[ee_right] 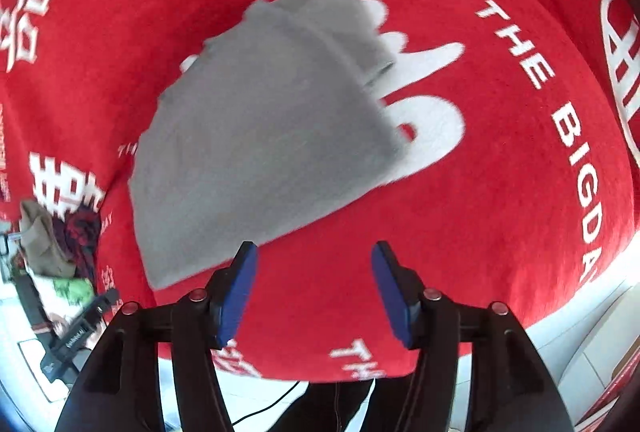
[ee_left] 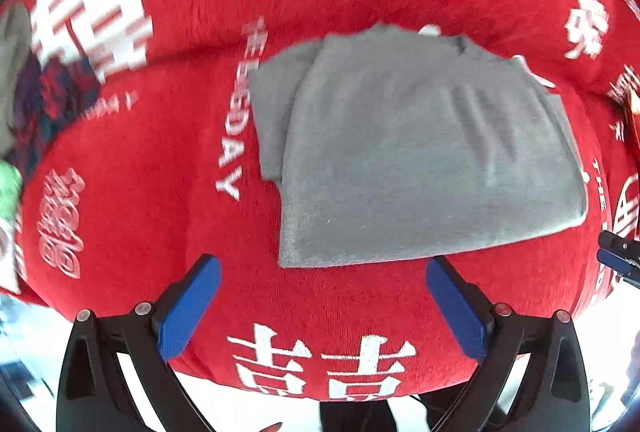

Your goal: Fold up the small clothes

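Observation:
A small grey garment [ee_left: 420, 147] lies folded flat on a red cloth with white lettering [ee_left: 140, 216]; one sleeve sticks out at its left side. My left gripper [ee_left: 322, 278] hovers above the garment's near edge, its blue pads wide apart with nothing between them. In the right wrist view the same grey garment [ee_right: 260, 135] lies up and left of my right gripper [ee_right: 314, 264], which is open and empty above the red cloth [ee_right: 480, 191]. The tip of the right gripper [ee_left: 618, 256] shows at the right edge of the left wrist view.
A pile of other clothes, olive, dark patterned and green [ee_right: 60, 248], lies at the left edge of the red cloth; the same pile [ee_left: 36, 103] shows in the left wrist view. The cloth's near edge drops to a pale floor [ee_right: 560, 348].

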`<action>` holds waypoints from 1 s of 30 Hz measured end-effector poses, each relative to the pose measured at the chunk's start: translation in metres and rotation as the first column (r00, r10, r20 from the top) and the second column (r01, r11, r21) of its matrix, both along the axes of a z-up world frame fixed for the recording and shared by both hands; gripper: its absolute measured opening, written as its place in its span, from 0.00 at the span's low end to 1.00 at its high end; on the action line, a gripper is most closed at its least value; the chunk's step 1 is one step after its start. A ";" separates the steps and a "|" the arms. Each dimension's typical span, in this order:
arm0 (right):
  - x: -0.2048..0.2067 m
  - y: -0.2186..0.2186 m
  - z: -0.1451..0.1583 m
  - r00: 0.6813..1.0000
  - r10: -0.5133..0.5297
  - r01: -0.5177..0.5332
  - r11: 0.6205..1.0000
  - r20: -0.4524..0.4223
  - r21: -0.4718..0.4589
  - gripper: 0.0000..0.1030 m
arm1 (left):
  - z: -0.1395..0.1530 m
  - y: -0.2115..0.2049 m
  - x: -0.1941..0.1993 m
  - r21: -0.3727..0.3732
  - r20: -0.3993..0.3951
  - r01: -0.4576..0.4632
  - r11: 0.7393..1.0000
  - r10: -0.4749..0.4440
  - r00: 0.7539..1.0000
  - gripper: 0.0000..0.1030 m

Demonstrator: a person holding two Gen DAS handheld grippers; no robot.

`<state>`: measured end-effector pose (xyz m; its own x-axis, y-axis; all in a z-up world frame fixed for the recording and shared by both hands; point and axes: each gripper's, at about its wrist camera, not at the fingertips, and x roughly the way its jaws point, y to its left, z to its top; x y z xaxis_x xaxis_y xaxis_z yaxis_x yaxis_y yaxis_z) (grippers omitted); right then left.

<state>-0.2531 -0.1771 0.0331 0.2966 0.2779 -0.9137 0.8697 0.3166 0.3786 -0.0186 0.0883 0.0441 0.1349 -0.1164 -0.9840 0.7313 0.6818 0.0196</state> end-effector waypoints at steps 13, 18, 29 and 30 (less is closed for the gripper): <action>0.062 0.045 0.090 0.973 0.210 -0.203 0.976 0.100 -0.076 0.77 | 0.093 -0.005 -0.024 -0.102 0.053 0.059 0.993 -0.054 0.997 1.00; 0.075 0.045 0.116 0.966 0.230 -0.216 0.969 0.121 -0.118 0.77 | 0.108 -0.008 -0.021 -0.158 -0.026 0.036 0.987 -0.041 0.999 1.00; 0.085 0.046 0.143 0.965 0.215 -0.194 0.970 0.152 -0.145 0.77 | 0.143 -0.006 -0.012 -0.264 -0.019 0.034 0.964 -0.041 0.999 1.00; 0.085 0.046 0.144 0.965 0.212 -0.190 0.971 0.155 -0.147 0.77 | 0.144 -0.007 -0.012 -0.266 -0.014 0.037 0.963 -0.043 0.999 1.00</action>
<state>-0.1683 -0.1314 0.1772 0.3994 0.2300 -0.8875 0.7102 0.5345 0.4582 -0.0305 0.0815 0.1884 0.1062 -0.3785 -0.9195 0.7565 0.6309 -0.1723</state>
